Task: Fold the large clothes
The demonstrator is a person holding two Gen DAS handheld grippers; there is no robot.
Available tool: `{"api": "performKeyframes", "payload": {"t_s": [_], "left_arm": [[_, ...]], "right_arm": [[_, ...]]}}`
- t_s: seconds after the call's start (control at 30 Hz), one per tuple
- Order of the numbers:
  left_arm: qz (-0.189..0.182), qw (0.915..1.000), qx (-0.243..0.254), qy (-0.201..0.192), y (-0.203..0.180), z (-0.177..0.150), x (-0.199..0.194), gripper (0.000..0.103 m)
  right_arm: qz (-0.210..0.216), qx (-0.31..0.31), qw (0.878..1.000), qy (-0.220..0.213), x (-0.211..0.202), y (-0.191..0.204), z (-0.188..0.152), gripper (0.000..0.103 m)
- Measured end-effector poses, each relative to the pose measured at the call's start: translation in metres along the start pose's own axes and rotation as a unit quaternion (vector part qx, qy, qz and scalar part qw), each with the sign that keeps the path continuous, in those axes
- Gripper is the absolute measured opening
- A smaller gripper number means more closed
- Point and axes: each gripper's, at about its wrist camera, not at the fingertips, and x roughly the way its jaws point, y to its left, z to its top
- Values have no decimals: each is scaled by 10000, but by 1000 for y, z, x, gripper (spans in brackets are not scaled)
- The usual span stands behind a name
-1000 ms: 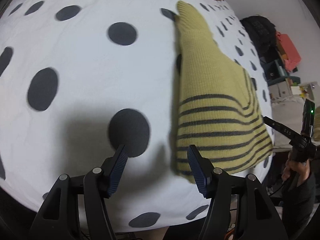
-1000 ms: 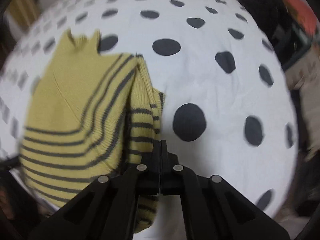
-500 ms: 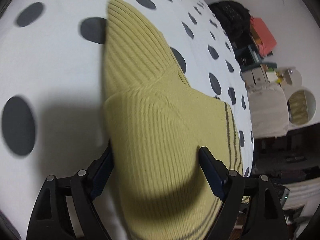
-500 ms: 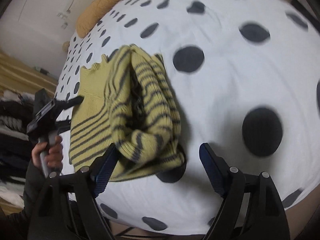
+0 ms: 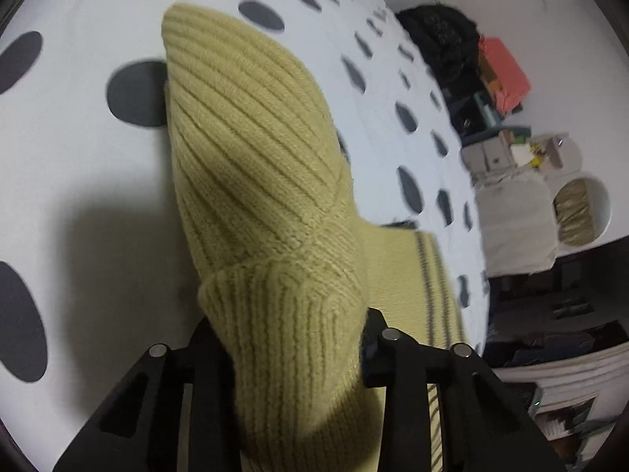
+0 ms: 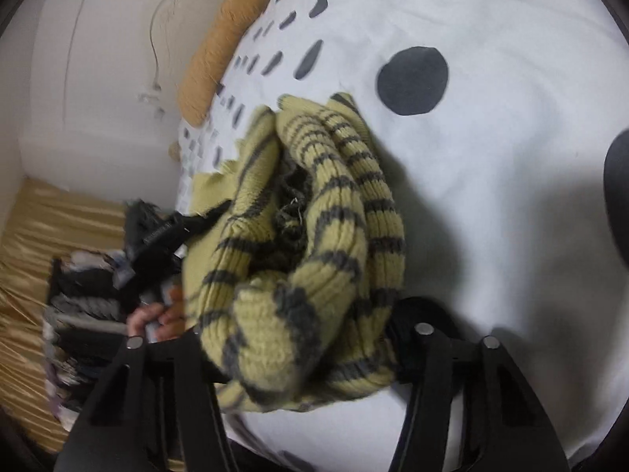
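Observation:
A yellow knit sweater with dark stripes lies folded on a white bedcover with dark spots (image 5: 78, 165). In the left wrist view its plain ribbed end (image 5: 251, 165) fills the gap of my left gripper (image 5: 291, 334), whose jaws press in on the thick fold. In the right wrist view the striped bundle (image 6: 314, 259) sits between the jaws of my right gripper (image 6: 298, 354), which stand wide around it. The fingertips of both grippers are hidden by the knit. The left gripper and the hand holding it (image 6: 157, 244) show beyond the sweater.
An orange pillow (image 6: 220, 47) lies at the head of the bed by the wall. Off the bed's right side stand a black bag (image 5: 444, 43), an orange box (image 5: 507, 74) and white furniture (image 5: 515, 220). A shelf of folded clothes (image 6: 78, 314) stands off the other side.
Both grippers have moved in onto the sweater. The right gripper went from shut to wide open around the striped bundle. The left gripper's jaws have narrowed onto the ribbed end.

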Motion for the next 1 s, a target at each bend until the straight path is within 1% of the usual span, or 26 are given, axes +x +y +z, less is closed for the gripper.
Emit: {"api": "performKeyframes", "payload": {"t_s": [0.07, 0.1, 0.17, 0.2, 0.23, 0.27, 0.3, 0.37, 0.4, 0.43, 0.47, 0.5, 0.53, 0.57, 0.6, 0.63, 0.67, 0.7, 0.73, 0.77, 0.8, 0.83, 0.87, 0.9, 0.93, 1.0], "left_arm": [[15, 9996, 131, -235, -11, 3, -27, 31], [109, 9988, 282, -389, -19, 7, -47, 31], [249, 9964, 512, -625, -25, 15, -85, 31], [325, 9956, 562, -680, -24, 20, -101, 31], [412, 9951, 565, -705, -18, 27, -117, 33], [549, 9949, 522, -670, -6, 36, -127, 33], [743, 9946, 420, -598, 11, 41, -130, 36], [1258, 9915, 125, -303, 53, 53, -111, 37], [1509, 9885, -54, -82, 76, 55, -95, 39], [1649, 9859, -242, 176, 98, 57, -79, 45], [1418, 9883, -504, 236, 119, 59, -71, 47], [1014, 9918, -766, 112, 130, 63, -74, 47], [675, 9925, -1021, -68, 137, 70, -82, 47], [561, 9921, -1104, -206, 138, 79, -88, 47], [574, 9917, -1102, -332, 138, 92, -95, 47], [652, 9919, -1041, -323, 136, 107, -99, 47], [810, 9917, -964, -267, 134, 120, -100, 47], [1131, 9893, -786, -477, 130, 133, -108, 41], [1534, 9819, -570, -953, 121, 149, -126, 41], [1660, 9767, -551, -1241, 117, 159, -142, 41], [1625, 9739, -621, -1459, 113, 171, -162, 41], [1511, 9736, -655, -1578, 110, 178, -180, 43], [1369, 9738, -616, -1711, 103, 178, -194, 45], [1249, 9741, -543, -1808, 98, 176, -209, 51], [1183, 9748, -455, -1835, 92, 170, -220, 62], [1117, 9792, -172, -1688, 83, 144, -238, 68]], "right_arm": [[451, 320, 9985, -65, 2, 11, -6, 52], [662, 406, 9970, -54, 8, 24, -12, 52], [875, 331, 9956, 80, 23, 48, -24, 52], [1000, 297, 9944, 139, 30, 57, -30, 51], [1104, 262, 9933, 202, 40, 68, -38, 51], [1107, 198, 9934, 244, 48, 74, -43, 51], [928, 96, 9952, 281, 61, 79, -49, 51], [322, -172, 9985, 414, 91, 82, -58, 51], [-292, -406, 9973, 542, 113, 79, -64, 51], [-704, -505, 9935, 736, 131, 74, -69, 53], [-687, -518, 9927, 847, 141, 68, -73, 56], [-618, -600, 9938, 709, 141, 68, -77, 56], [-681, -700, 9928, 695, 139, 72, -78, 56], [-801, -791, 9909, 736, 139, 76, -78, 56], [-838, -798, 9902, 787, 140, 76, -78, 56], [-817, -751, 9904, 821, 140, 74, -80, 56], [-791, -697, 9909, 837, 141, 74, -78, 57], [-756, -636, 9915, 841, 143, 74, -76, 58], [-783, -618, 9915, 837, 143, 75, -75, 58], [-807, -632, 9912, 843, 142, 75, -73, 58], [-812, -645, 9910, 843, 139, 76, -76, 58], [-811, -622, 9914, 819, 138, 81, -75, 58], [-824, -564, 9919, 785, 131, 81, -74, 58], [-856, -521, 9924, 714, 120, 79, -67, 58], [-885, -514, 9928, 625, 109, 82, -66, 59], [-993, -700, 9919, 357, 86, 94, -60, 60]]}}
